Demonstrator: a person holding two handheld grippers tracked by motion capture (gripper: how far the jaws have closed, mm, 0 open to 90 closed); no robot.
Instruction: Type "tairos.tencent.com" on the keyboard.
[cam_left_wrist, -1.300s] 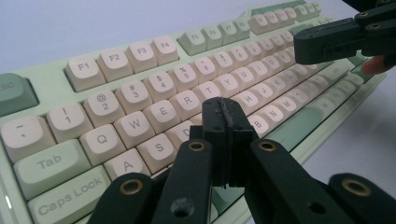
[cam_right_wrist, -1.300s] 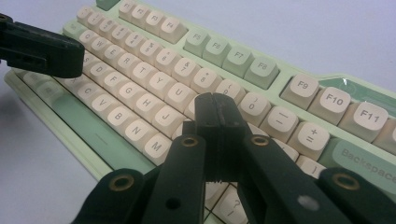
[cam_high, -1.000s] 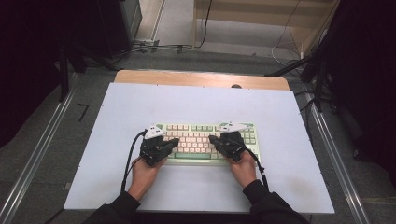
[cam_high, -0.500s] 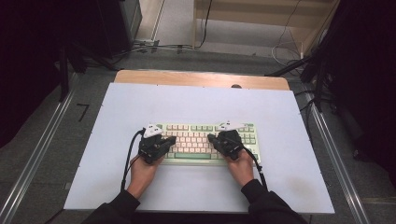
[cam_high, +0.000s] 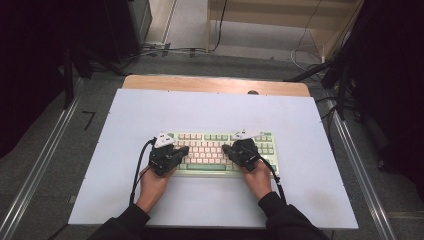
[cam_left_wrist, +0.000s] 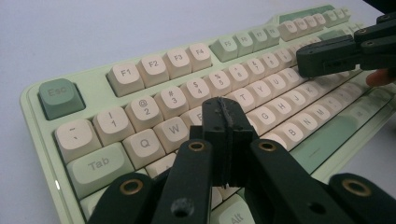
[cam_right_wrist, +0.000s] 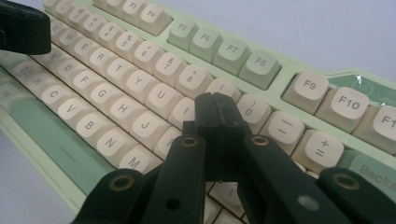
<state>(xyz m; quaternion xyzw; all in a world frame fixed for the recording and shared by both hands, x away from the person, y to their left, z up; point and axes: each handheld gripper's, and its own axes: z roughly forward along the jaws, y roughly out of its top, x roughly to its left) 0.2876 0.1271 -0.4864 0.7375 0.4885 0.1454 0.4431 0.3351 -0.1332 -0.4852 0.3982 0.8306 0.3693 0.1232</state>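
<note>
From the high view, a pale green keyboard (cam_high: 220, 152) lies on the white table (cam_high: 215, 110), near its front edge, with the left gripper (cam_high: 181, 151) and right gripper (cam_high: 226, 149) over its two halves. In the left gripper view, the jaws are pressed together over the E and R keys, gripping nothing. In the right gripper view, the jaws are likewise closed, empty, over the I and O keys.

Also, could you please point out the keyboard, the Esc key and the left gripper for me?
keyboard (cam_high: 216, 143): high view, on its middle key rows.
Esc key (cam_left_wrist: 59, 95): left gripper view, on the green keycap's top.
left gripper (cam_left_wrist: 225, 122): left gripper view, at the closed jaw tips.
</note>
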